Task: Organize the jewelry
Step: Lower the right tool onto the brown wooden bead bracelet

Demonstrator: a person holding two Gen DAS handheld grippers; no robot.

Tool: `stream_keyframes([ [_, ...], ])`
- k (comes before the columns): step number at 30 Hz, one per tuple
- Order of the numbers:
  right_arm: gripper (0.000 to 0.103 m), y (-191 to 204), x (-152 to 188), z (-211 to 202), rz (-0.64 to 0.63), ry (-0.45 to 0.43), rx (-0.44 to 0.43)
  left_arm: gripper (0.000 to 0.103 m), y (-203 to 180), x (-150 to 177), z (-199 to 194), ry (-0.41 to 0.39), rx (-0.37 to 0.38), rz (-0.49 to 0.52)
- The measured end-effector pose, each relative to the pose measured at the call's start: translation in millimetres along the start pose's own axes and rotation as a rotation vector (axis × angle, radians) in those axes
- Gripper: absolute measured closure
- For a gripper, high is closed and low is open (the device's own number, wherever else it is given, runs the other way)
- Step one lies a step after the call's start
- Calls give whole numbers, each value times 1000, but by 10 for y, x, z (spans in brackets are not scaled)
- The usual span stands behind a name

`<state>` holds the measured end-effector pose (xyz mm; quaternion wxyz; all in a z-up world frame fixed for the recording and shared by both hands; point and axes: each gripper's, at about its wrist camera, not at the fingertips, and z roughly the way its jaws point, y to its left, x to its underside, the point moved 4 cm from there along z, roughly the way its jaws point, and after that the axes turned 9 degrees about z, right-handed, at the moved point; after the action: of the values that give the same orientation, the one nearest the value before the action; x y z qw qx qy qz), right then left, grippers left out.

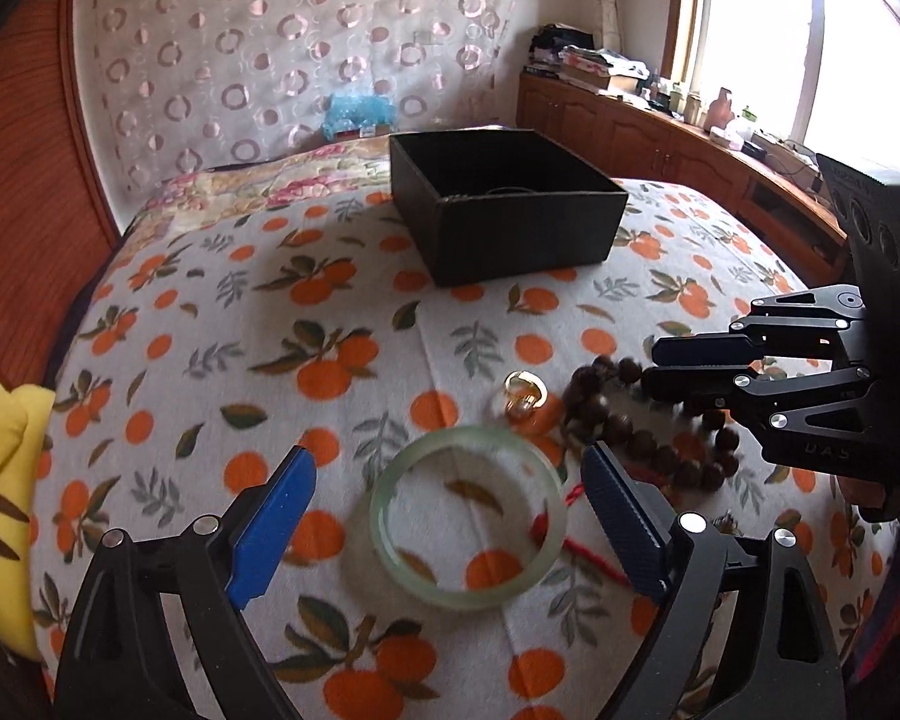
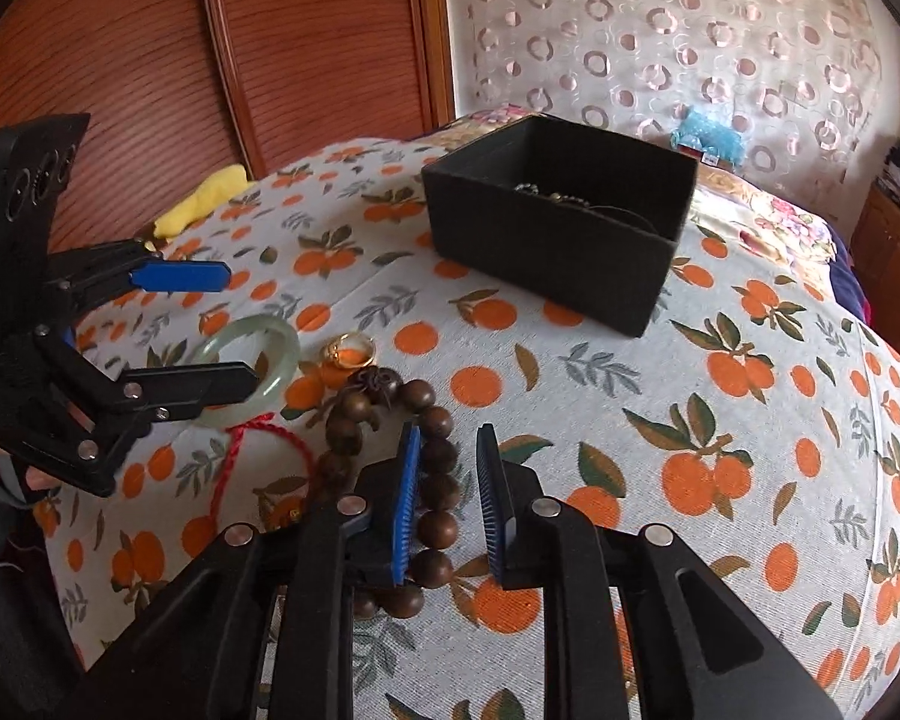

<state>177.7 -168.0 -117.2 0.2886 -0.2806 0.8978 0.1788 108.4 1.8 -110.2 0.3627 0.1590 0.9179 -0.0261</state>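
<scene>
A pale green jade bangle (image 1: pixel 468 516) lies flat on the orange-print cloth between the open fingers of my left gripper (image 1: pixel 450 480), also seen in the right wrist view (image 2: pixel 258 354). A gold ring (image 1: pixel 525 394) lies just beyond it. A brown wooden bead bracelet (image 2: pixel 432 480) lies beside a red cord (image 2: pixel 252 438); my right gripper (image 2: pixel 447 450) is open with its fingers on either side of the bead strand. A black open box (image 1: pixel 510 210) with some jewelry inside stands farther back.
The cloth covers a bed (image 1: pixel 270 312). A yellow soft toy (image 1: pixel 0 480) lies at the left edge. A wooden headboard (image 2: pixel 270 48) and a curtain (image 1: pixel 300 42) stand behind; a wooden cabinet with clutter (image 1: pixel 660 120) runs under the window.
</scene>
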Motion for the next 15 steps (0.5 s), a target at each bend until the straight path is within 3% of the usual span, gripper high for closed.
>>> stream_keyframes([
  [15,81,78,48,34,-52,-4,55,16,-26,168,25,30,50,-37],
])
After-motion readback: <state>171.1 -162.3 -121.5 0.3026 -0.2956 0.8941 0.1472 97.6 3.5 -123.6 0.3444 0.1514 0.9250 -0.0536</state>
